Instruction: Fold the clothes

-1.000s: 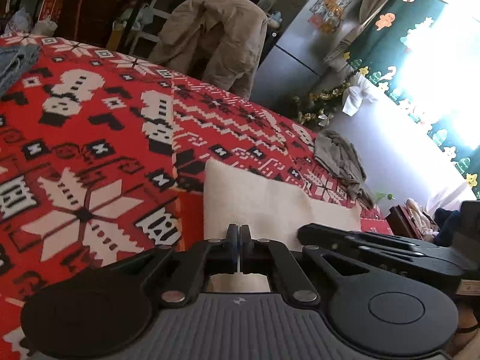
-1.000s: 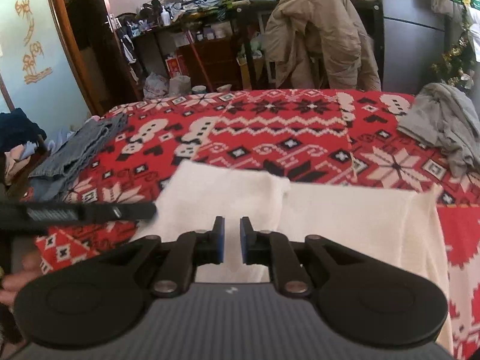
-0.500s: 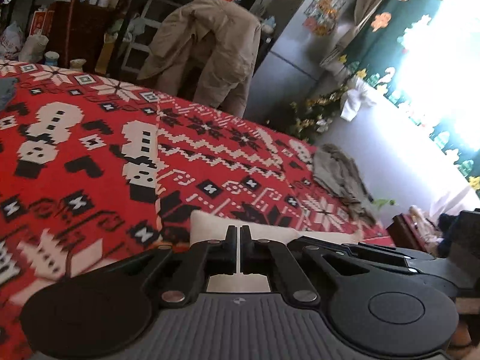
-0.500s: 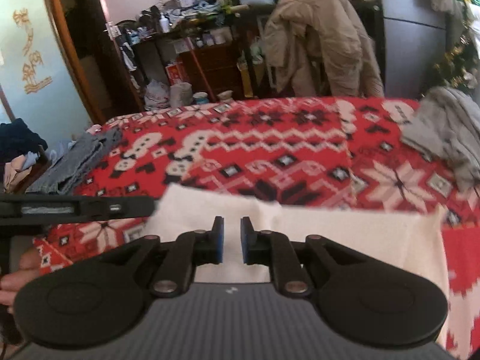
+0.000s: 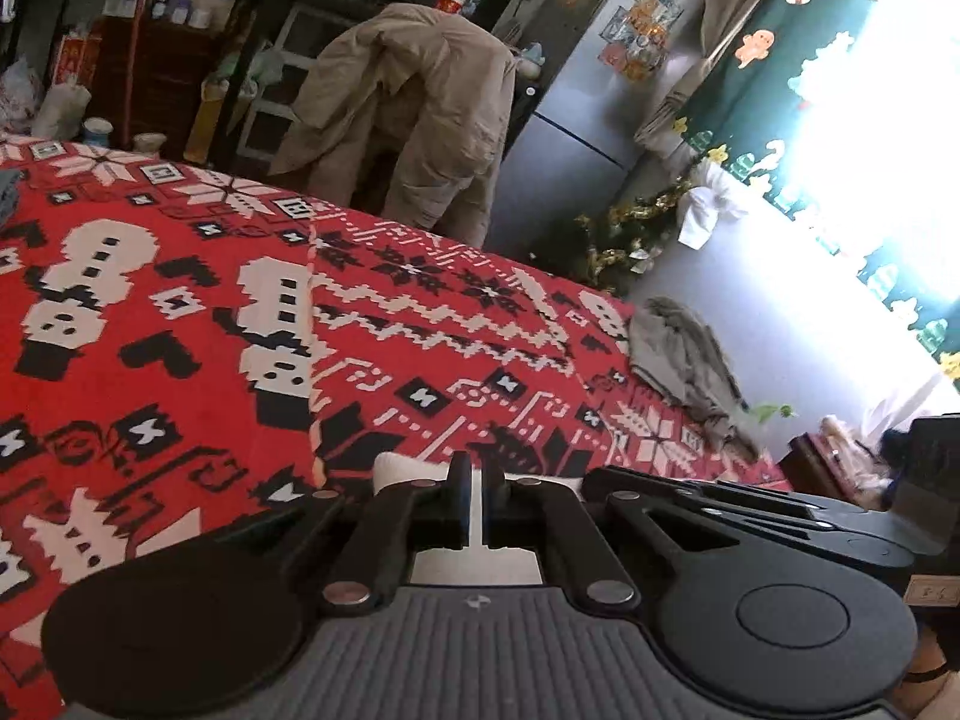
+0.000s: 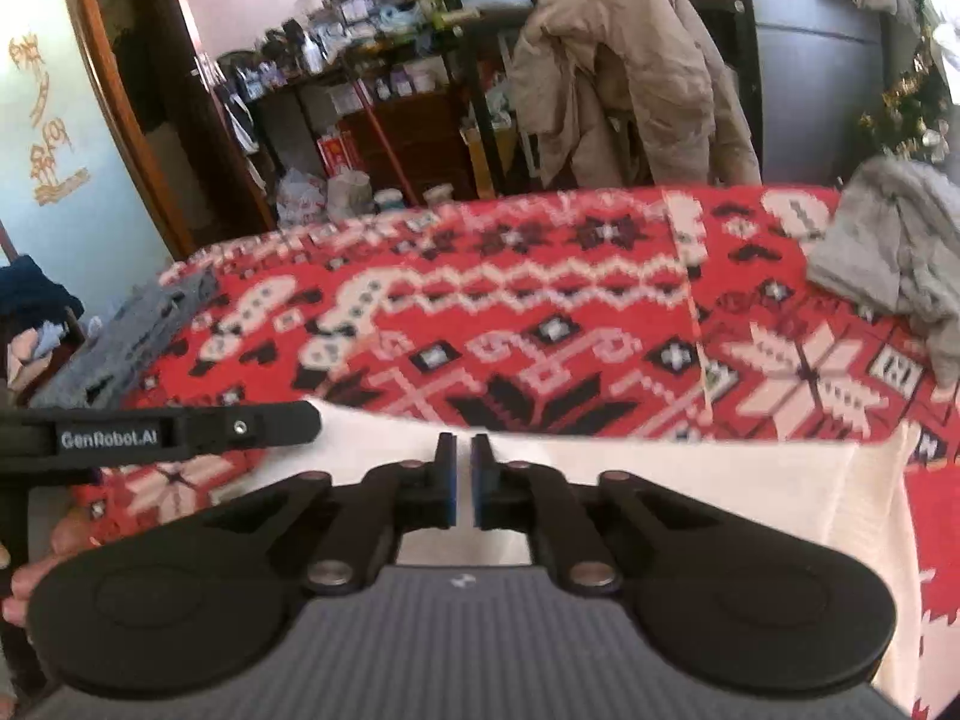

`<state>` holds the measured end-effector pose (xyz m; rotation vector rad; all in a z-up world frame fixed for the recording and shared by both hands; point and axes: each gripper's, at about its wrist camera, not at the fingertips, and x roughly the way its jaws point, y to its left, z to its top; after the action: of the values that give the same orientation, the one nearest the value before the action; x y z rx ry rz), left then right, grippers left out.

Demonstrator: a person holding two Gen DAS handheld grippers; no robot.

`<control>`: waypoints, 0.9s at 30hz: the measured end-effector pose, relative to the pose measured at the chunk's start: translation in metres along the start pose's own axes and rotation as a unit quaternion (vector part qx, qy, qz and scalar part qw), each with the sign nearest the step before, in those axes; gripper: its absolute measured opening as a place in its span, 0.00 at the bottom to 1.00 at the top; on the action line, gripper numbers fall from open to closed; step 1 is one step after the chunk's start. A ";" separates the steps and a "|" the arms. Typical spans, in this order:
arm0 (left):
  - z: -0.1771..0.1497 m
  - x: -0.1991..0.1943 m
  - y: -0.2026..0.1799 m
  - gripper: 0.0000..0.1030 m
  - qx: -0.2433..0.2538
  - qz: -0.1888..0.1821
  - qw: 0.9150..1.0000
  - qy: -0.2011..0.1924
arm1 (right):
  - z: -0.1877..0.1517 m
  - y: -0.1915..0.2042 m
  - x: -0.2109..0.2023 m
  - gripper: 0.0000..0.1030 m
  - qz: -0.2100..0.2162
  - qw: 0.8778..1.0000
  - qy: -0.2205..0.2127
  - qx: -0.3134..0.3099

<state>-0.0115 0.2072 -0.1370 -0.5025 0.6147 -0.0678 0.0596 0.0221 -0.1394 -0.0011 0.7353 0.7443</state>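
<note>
Two hand-held black two-finger grippers work side by side over a cream-white knitted garment spread on the red, white and black snowflake-patterned blanket, at the edge nearest the cameras. The left gripper has its blue-padded fingers drawn close, only a thin slit between them, with pale cloth showing in and behind that slit; whether it actually pinches the fabric I cannot tell. The right gripper is likewise narrow, a small gap remaining, and nothing visibly sits between its pads. The white piece looks soft, limp and light, thick enough to hold a rounded fold edge, and likely to sag and drag on the woolly blanket rather than slide. Corners or a doubled edge seem the best places to take hold, pinching both layers together so they do not part. A crumpled grey garment lies well apart at the blanket's far right.
</note>
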 end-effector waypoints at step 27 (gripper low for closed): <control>-0.059 -0.046 -0.011 0.02 0.053 -0.010 0.998 0.042 | -0.044 0.019 -0.035 0.00 0.011 0.998 0.012 -0.066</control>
<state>-0.0819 0.1819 -0.1482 -0.4054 0.6846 -0.1407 0.0030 0.0038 -0.1465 -0.1216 0.7081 0.8142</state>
